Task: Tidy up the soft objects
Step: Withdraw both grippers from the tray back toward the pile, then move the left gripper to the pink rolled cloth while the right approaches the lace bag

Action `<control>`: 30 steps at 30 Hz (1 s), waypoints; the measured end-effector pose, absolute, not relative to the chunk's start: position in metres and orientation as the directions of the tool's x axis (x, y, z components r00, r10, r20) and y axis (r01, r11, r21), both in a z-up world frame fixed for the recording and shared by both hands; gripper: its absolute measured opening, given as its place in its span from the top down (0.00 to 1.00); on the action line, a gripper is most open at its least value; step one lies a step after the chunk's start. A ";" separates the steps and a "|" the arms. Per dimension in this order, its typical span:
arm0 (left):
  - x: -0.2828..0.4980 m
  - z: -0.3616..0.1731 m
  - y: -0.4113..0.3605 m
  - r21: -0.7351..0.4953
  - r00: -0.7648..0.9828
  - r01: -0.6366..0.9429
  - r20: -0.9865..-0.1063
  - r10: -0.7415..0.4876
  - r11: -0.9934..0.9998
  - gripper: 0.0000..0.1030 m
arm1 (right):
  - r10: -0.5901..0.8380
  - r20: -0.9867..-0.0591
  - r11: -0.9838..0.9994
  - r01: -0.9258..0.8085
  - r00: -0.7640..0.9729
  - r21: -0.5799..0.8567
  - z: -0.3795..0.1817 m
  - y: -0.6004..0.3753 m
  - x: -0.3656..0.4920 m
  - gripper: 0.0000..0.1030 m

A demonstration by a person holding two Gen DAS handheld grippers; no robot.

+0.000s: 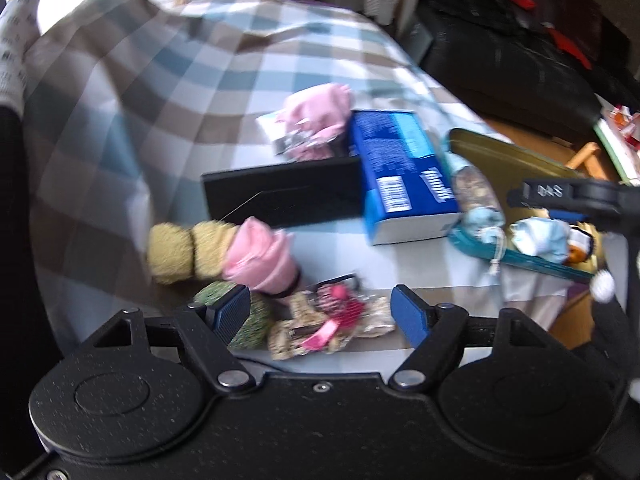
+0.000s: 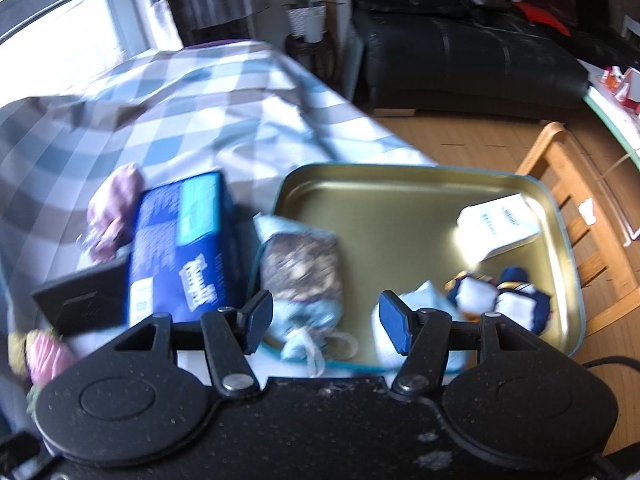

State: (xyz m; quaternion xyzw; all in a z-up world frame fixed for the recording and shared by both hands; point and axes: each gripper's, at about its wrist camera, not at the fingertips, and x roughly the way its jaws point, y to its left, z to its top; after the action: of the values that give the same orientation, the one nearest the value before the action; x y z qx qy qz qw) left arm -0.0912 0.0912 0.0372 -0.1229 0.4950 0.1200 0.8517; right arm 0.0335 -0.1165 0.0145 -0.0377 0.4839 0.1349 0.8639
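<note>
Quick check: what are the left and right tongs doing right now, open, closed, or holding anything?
Left tongs: open, holding nothing, above a patterned packet.
Right tongs: open, holding nothing, above the gold tray's near edge.

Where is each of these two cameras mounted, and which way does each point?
Left wrist: sits behind the left gripper, angled down at socks and packets on the checked cloth; its own open blue-padded fingers show.
Right wrist: behind the right gripper, looking down into the gold tray; its fingers show, nothing between them.
Shared: blue tissue box, tray, cloth.
</note>
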 end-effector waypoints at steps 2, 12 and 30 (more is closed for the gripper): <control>-0.089 0.028 0.100 -0.080 0.459 -0.357 -0.883 0.100 0.930 0.29 | 0.217 -0.853 0.948 -0.309 0.474 0.069 0.008 -0.106 0.022 0.43; -0.075 -0.013 0.135 -0.137 0.354 -0.458 -0.934 0.039 0.878 0.30 | 0.257 -0.882 0.878 -0.477 0.395 0.042 -0.020 -0.061 -0.029 0.42; -0.065 -0.035 0.132 0.045 0.270 -0.430 -0.947 0.176 0.902 0.25 | 0.281 -0.892 0.824 -0.565 0.355 0.035 -0.027 -0.047 -0.052 0.41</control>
State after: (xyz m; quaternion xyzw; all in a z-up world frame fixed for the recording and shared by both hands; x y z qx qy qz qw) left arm -0.0646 0.1317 -0.0353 -0.1112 0.5730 0.1920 0.7889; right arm -0.0525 -0.0467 -0.0273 -0.1410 0.5047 0.2608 0.8108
